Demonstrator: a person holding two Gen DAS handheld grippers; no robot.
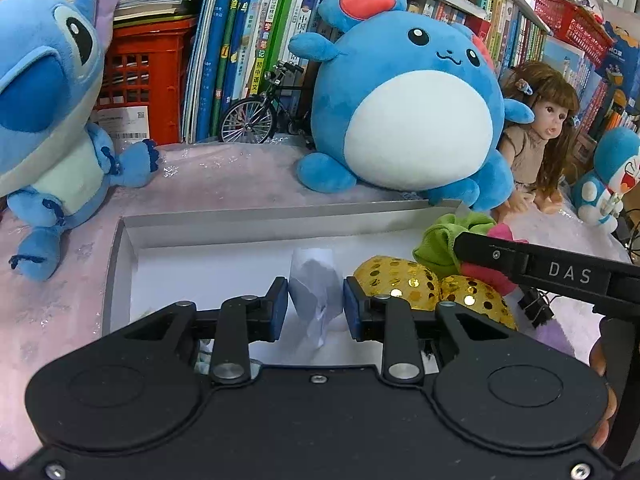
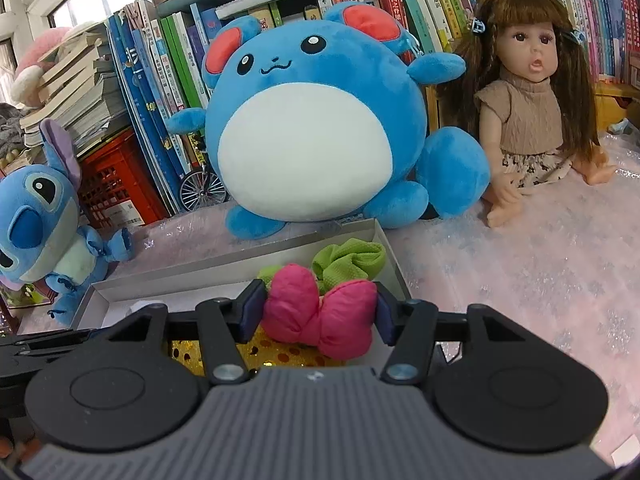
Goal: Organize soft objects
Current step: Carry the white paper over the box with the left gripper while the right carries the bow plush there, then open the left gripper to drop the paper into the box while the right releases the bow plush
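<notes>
Pink bow sits between the right gripper pads inside the grey box; release comes next. Left gripper pinches crumpled paper.

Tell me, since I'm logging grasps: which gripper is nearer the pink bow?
Right. The right gripper has the pink bow between its fingers; the left gripper sits further left, over the white box.

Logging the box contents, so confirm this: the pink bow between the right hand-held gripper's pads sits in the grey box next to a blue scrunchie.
Wrong on one point: the scrunchie is green, not blue. The right wrist view shows it just behind the pink bow, between the right hand-held gripper's pads, in the grey box.
</notes>
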